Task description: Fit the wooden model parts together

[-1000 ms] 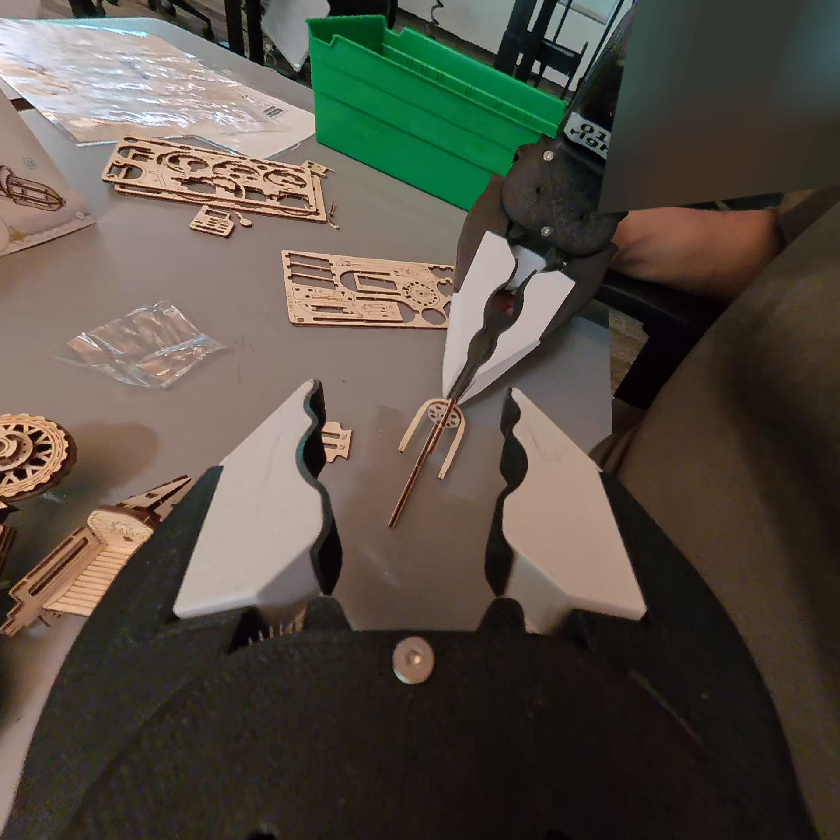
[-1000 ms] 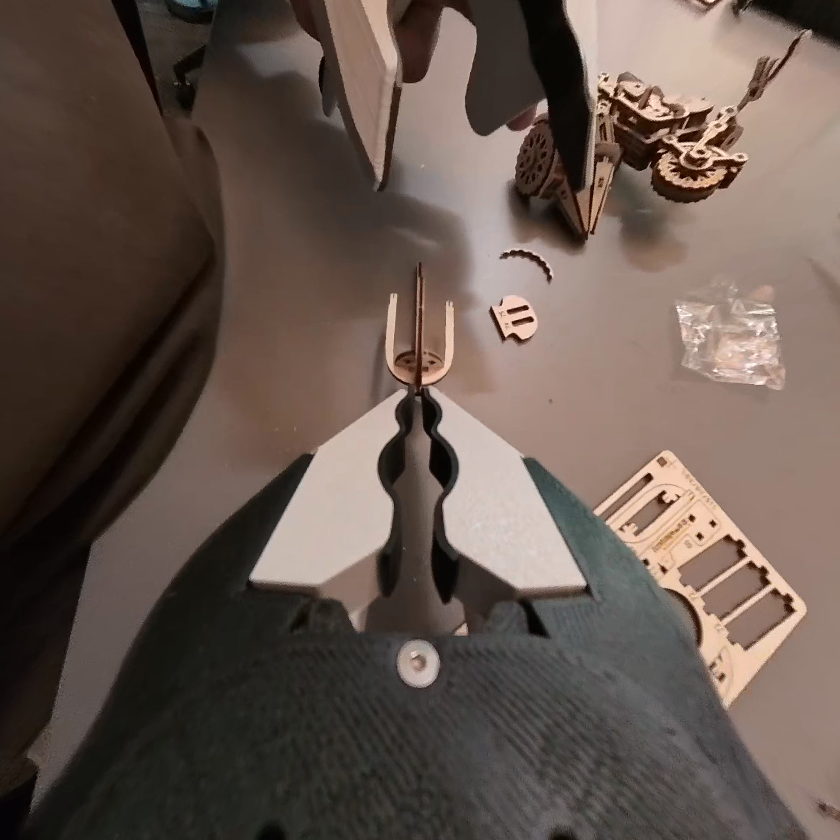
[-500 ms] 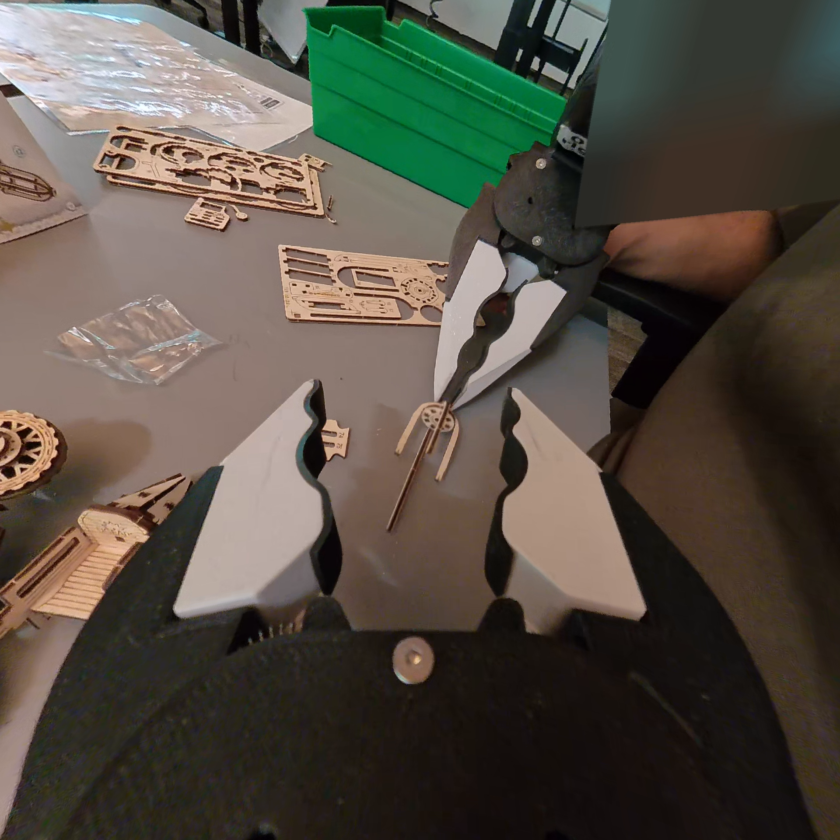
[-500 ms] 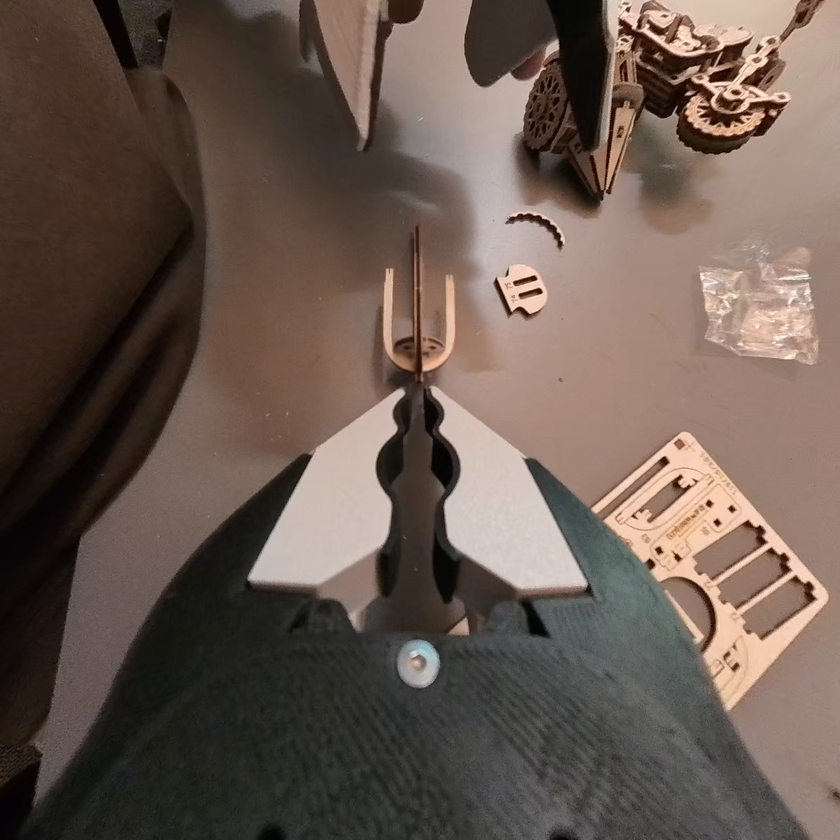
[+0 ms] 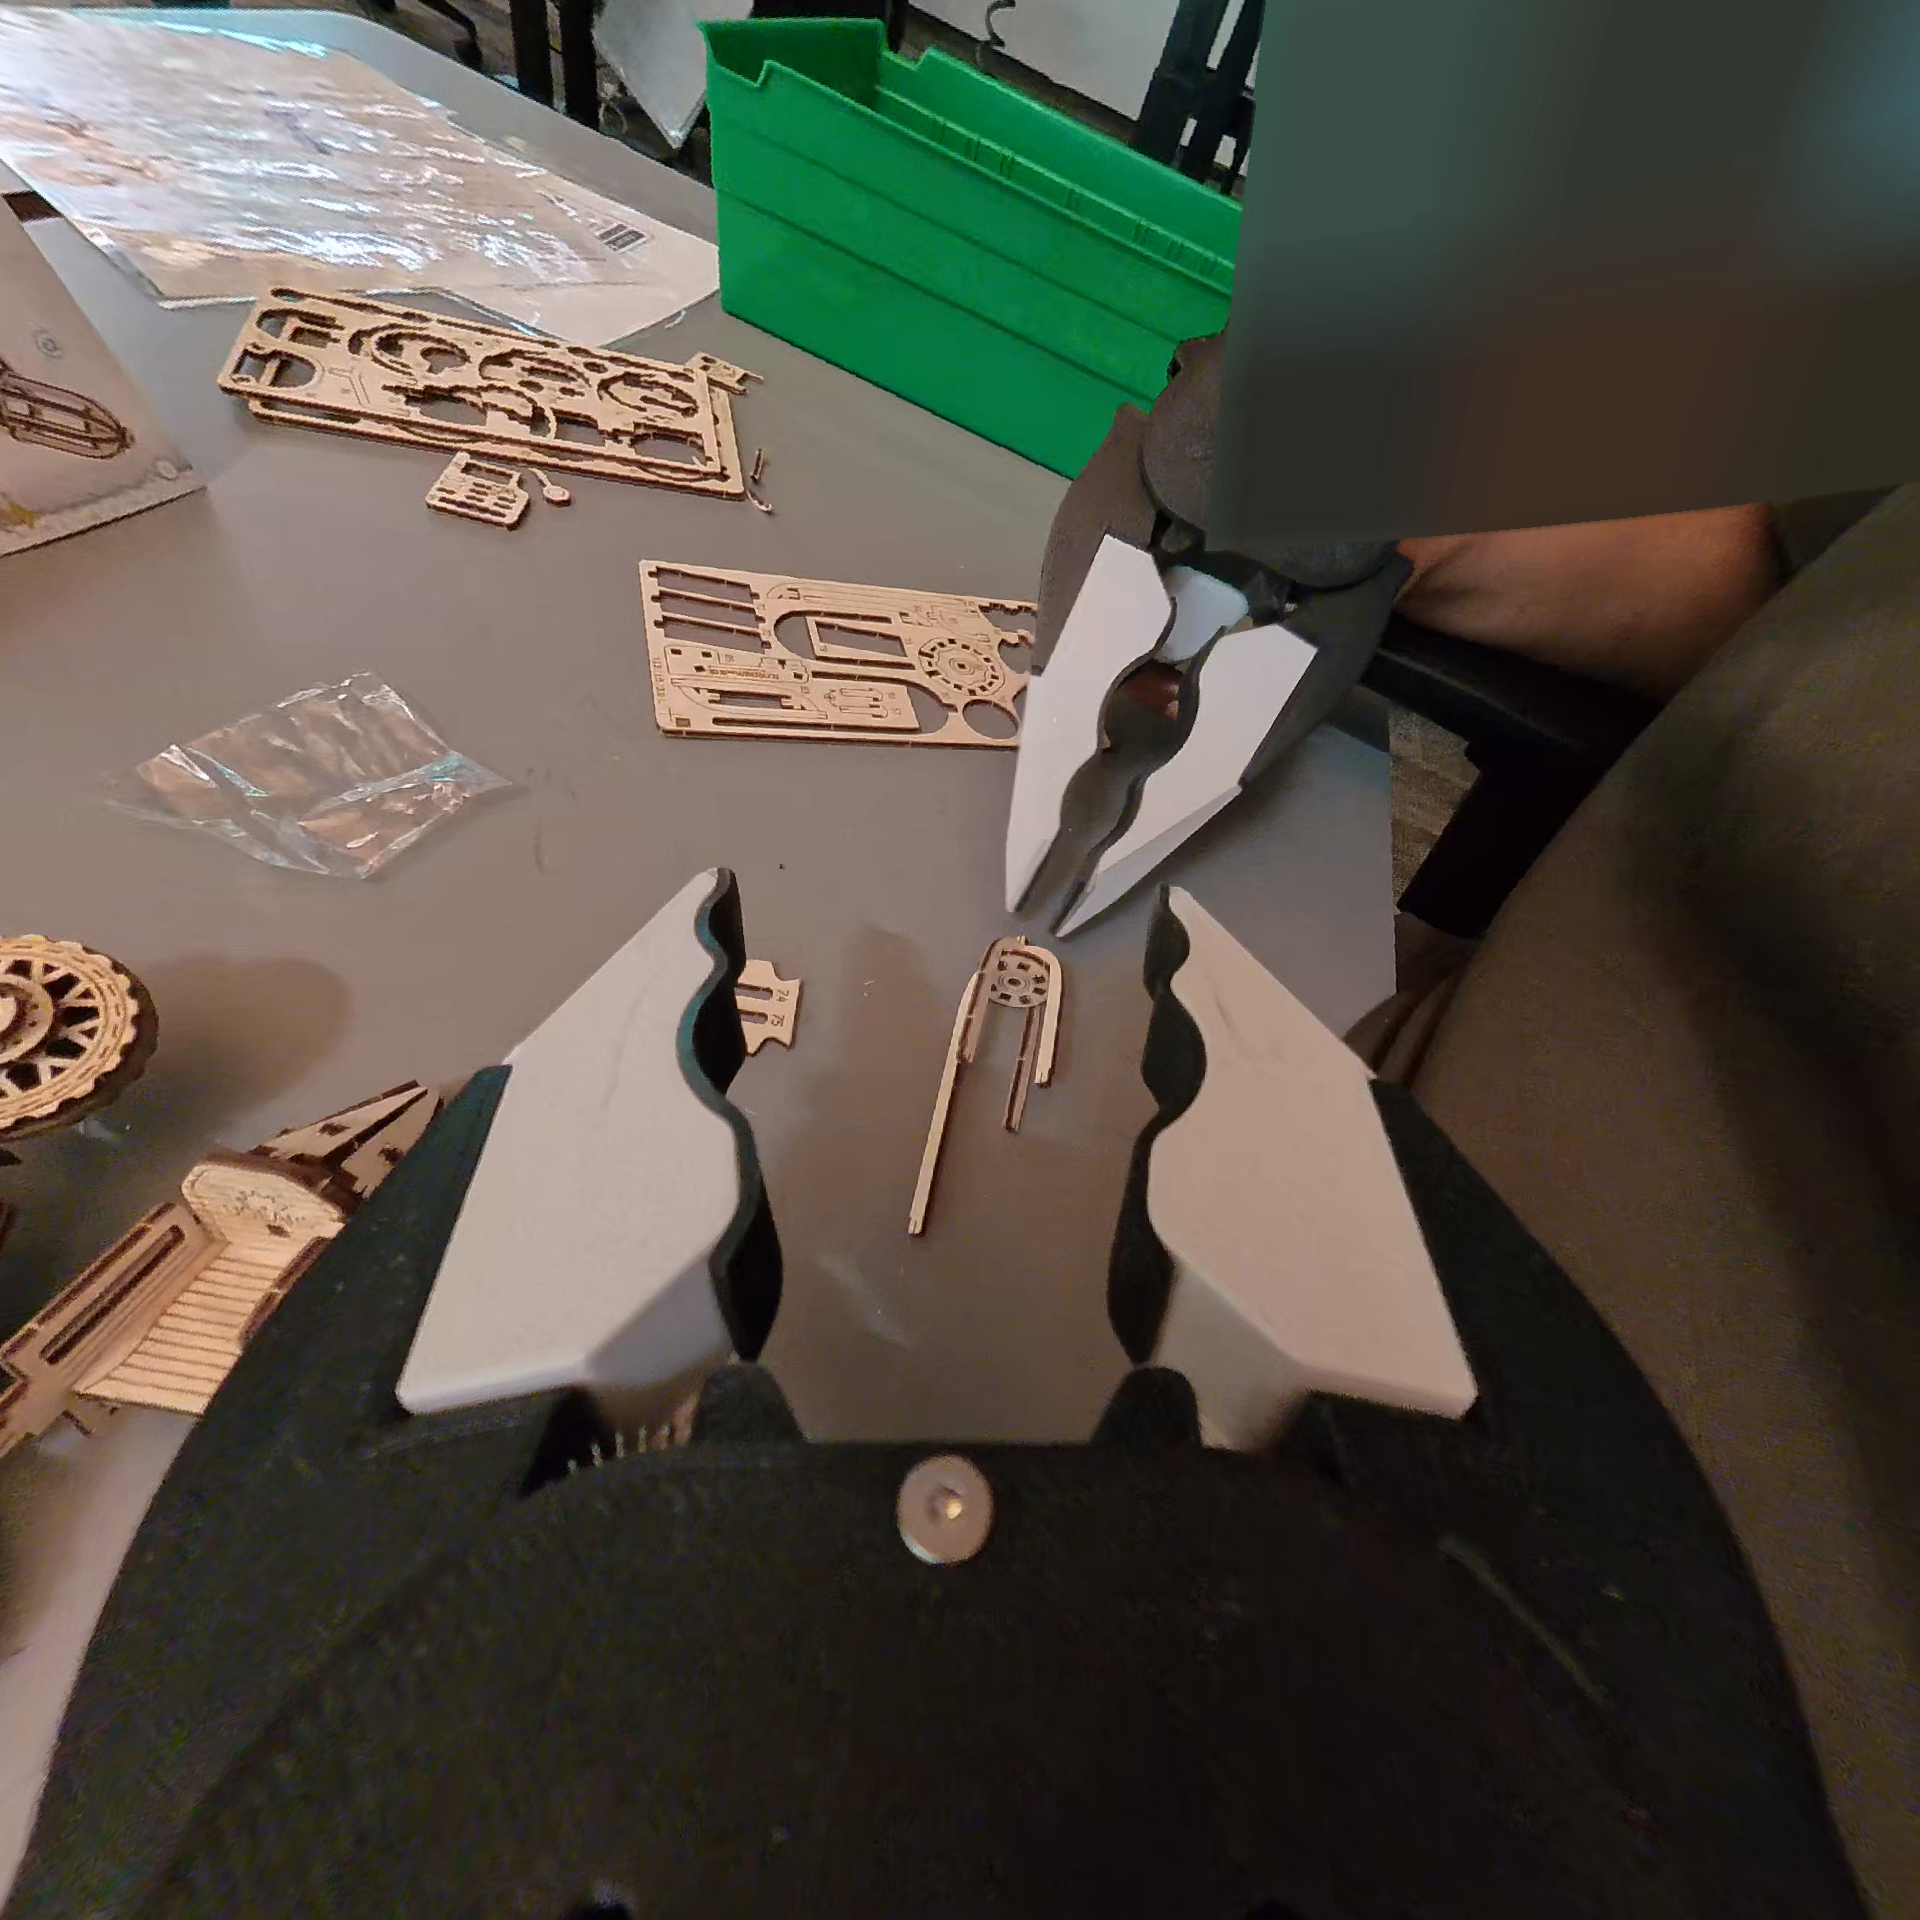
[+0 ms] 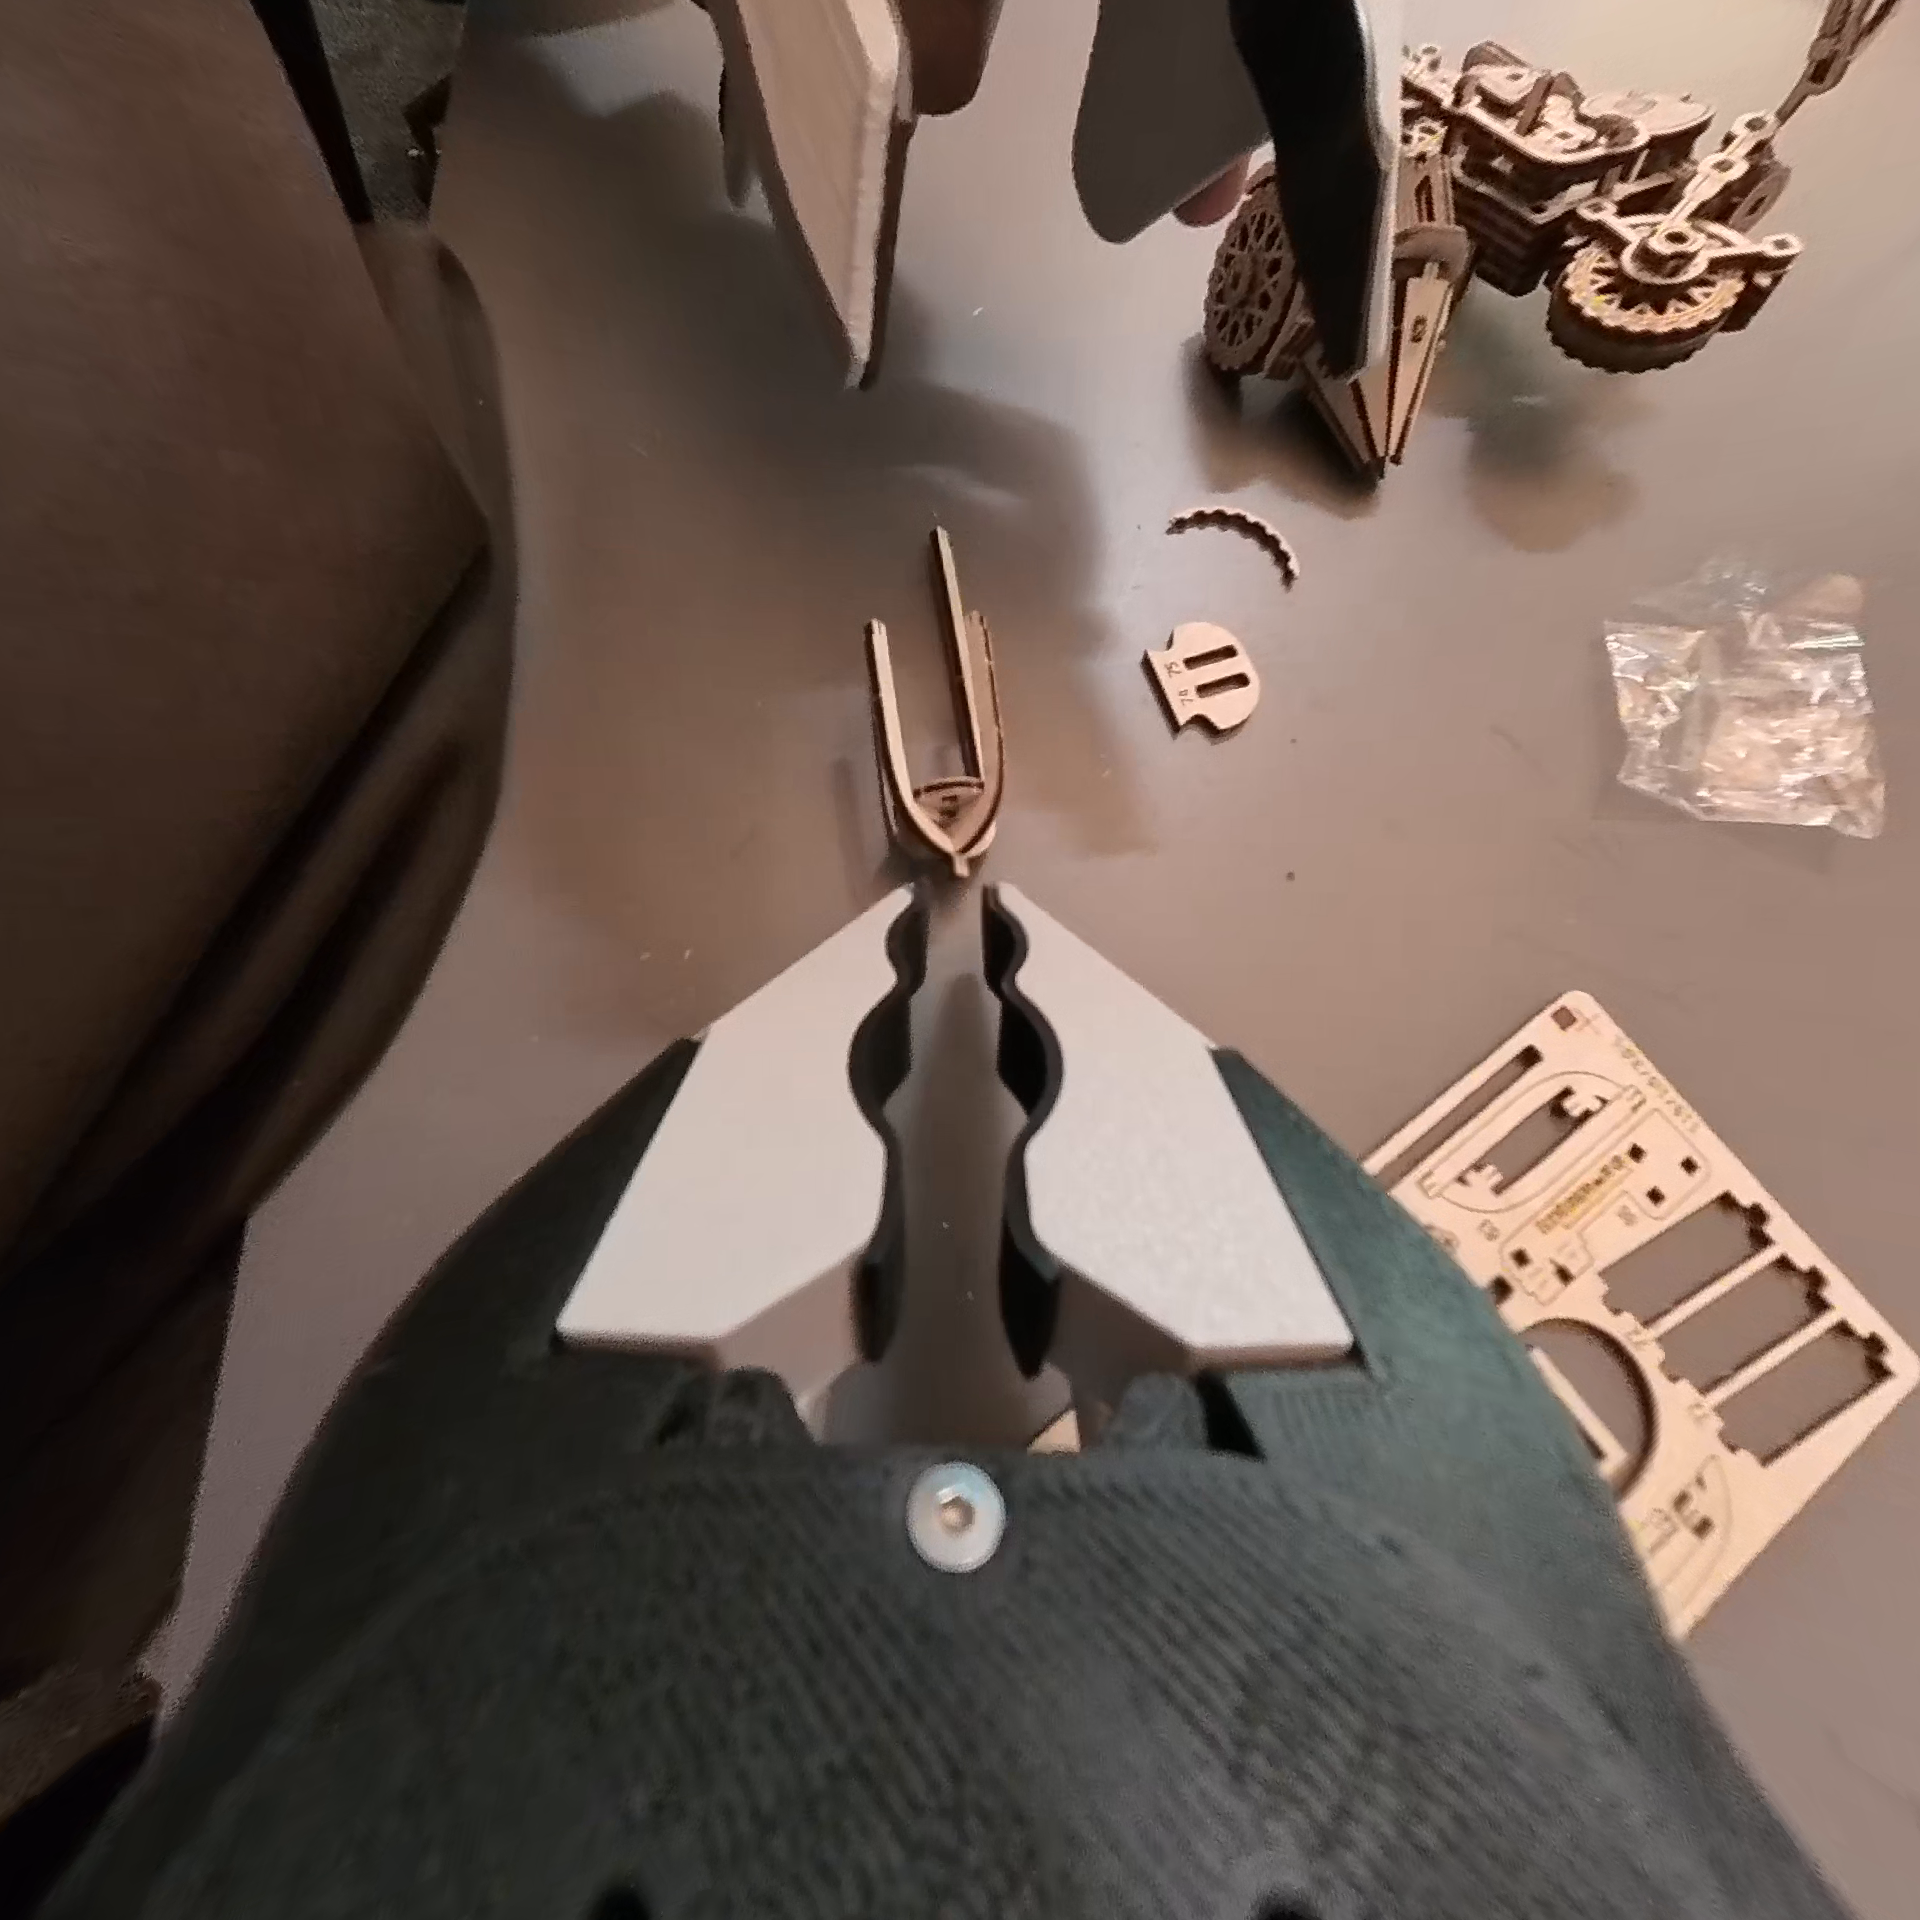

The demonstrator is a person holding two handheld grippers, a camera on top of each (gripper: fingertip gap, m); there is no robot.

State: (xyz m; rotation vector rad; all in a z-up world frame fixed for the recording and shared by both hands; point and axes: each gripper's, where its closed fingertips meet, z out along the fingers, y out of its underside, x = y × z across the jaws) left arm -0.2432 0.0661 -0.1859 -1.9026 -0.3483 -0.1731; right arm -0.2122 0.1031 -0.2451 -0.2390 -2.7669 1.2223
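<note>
From my left wrist view, my left gripper (image 5: 940, 914) hangs low over the grey bench (image 5: 436, 634) with its jaws spread wide and nothing between them. The fork-shaped wooden part (image 5: 1000, 1049) lies flat on the bench in the gap ahead of them, its round hub end pointing away from me and its long middle stem running back toward me. My right gripper (image 5: 1044, 920) comes in from the far right, tips just beyond the hub end, jaws only slightly parted and clear of the part. A small slotted wooden tab (image 5: 767, 1020) peeks out beside my left finger. Farther off lie a punched wooden sheet (image 5: 831, 665), a larger stack of wooden sheets (image 5: 488, 400), a crumpled clear plastic bag (image 5: 307, 774), and a green plastic bin (image 5: 966, 249); the half-built wooden model (image 5: 156, 1257) sits at the left edge. From my right wrist view, the right gripper (image 6: 951, 894) has its jaws narrow, a thin gap between the tips, holding nothing; the fork-shaped part (image 6: 935, 717) rests on the bench just past them, prongs pointing away. To its right are the slotted tab (image 6: 1205, 681) and a small toothed wooden arc (image 6: 1242, 535), with the plastic bag (image 6: 1751, 707) beyond and the punched sheet (image 6: 1652, 1268) at lower right. The wheeled model (image 6: 1507, 249) stands at the top right, partly behind my left gripper's fingers (image 6: 831, 166).
</note>
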